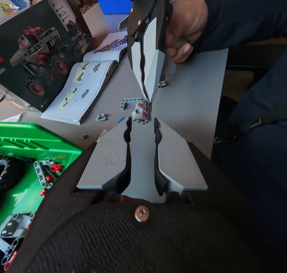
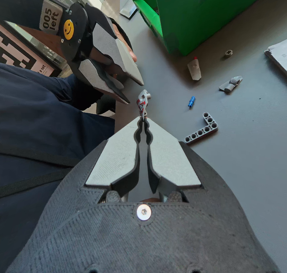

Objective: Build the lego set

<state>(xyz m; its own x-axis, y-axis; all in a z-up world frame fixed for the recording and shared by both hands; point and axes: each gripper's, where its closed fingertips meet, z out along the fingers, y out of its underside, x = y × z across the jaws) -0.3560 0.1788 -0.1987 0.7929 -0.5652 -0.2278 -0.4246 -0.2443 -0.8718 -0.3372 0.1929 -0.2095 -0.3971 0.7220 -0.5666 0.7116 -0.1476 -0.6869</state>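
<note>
My right gripper is shut on a grey panel piece with a red checkered sticker and holds it above the grey table; the piece also shows in the left wrist view, pinched at its upper edge by the right gripper. My left gripper is open and empty, its tips just short of the panel; it also shows in the right wrist view. A grey L-shaped beam lies on the table beside the panel, also in the left wrist view. A blue pin lies near it.
A green bin with several loose parts and a tyre stands at the left. The open instruction booklet and the set's box lie behind. A small grey connector, a pale tooth-shaped piece and a small bush lie loose. Only a small space, under 4 cm, lies between the two pairs of fingers. About 6 centimetres separates my right fingertips from the blue pin.
</note>
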